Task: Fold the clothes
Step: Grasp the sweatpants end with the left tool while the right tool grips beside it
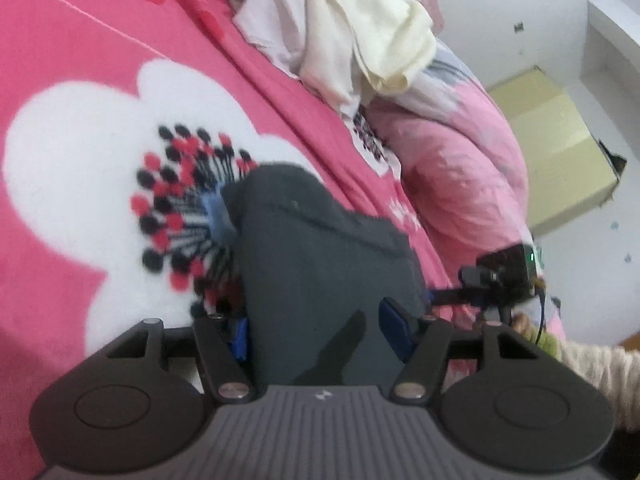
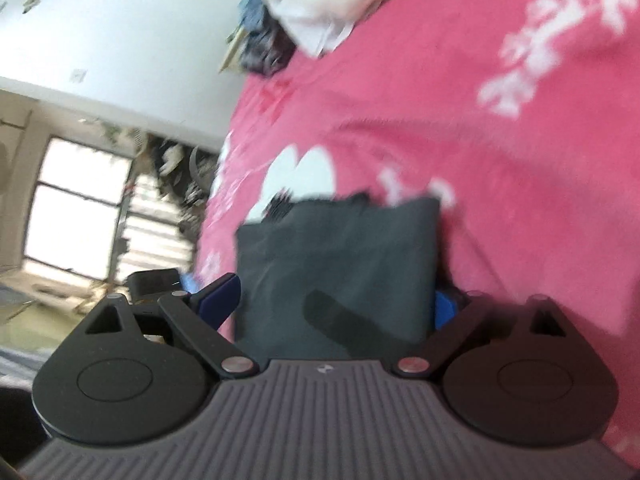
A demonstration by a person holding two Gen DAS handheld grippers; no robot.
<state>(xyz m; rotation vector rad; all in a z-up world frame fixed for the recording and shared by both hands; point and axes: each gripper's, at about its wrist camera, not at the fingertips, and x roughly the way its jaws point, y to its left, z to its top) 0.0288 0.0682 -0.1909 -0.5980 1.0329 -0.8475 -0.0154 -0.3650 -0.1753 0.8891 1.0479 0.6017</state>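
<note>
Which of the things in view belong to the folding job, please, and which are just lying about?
Job:
- dark grey folded garment
- left gripper
- right gripper
- cream and white clothes pile

Lying about:
- pink flowered bedspread
- pale pink quilt
- cardboard box

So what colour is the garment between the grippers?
Dark grey garment, plain; clearest in the right wrist view.

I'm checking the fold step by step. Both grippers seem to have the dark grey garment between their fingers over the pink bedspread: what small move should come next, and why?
Probably lower both grippers to lay the dark grey garment flat on the pink bedspread. It already looks folded into a compact shape and sits between the fingers of the left gripper and the right gripper. Blur hides whether the pads press on it.
</note>
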